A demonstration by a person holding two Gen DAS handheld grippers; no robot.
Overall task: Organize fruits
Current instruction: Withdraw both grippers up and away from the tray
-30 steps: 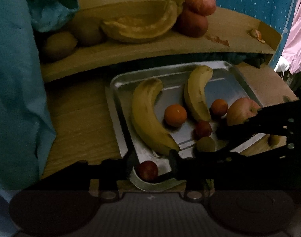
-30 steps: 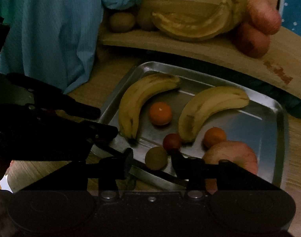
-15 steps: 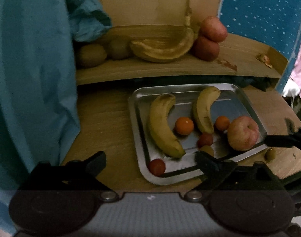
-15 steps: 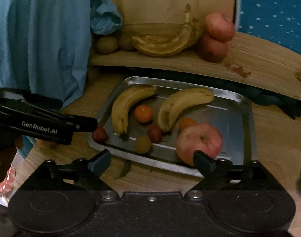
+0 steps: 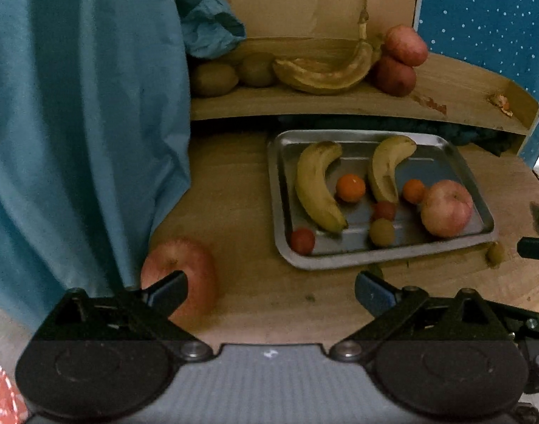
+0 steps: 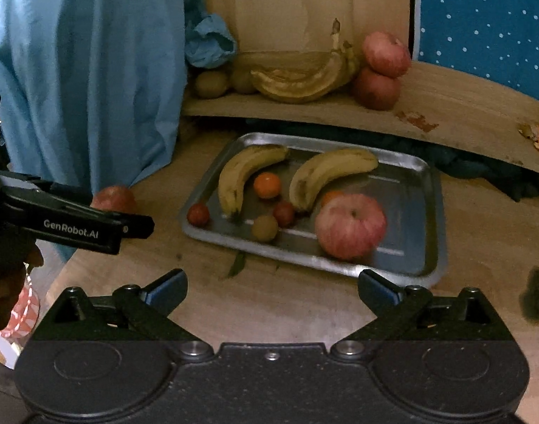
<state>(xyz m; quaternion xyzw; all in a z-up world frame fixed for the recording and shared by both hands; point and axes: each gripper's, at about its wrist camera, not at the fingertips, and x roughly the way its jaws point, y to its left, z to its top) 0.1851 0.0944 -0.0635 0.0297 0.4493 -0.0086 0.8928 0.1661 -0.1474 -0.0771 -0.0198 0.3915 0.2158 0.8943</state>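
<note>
wooden tabletop (image 5: 255, 183) fills the scene, with blue cloth (image 5: 78, 113) hanging at the left and a steel tray (image 5: 460, 162) of two bananas, small round fruits and one apple near the middle. a loose apple (image 5: 195, 275) lies on the bare wood well left of the tray, touching the left gripper's (image 5: 269, 288) left finger (image 5: 167, 288) on its outer side rather than sitting between the wide-spread, empty jaws. the right gripper (image 6: 271, 286), also wide and empty, faces the tray's near rim, so i judge the left one far nearer; it would need to shift left to bracket this round fruit.
</note>
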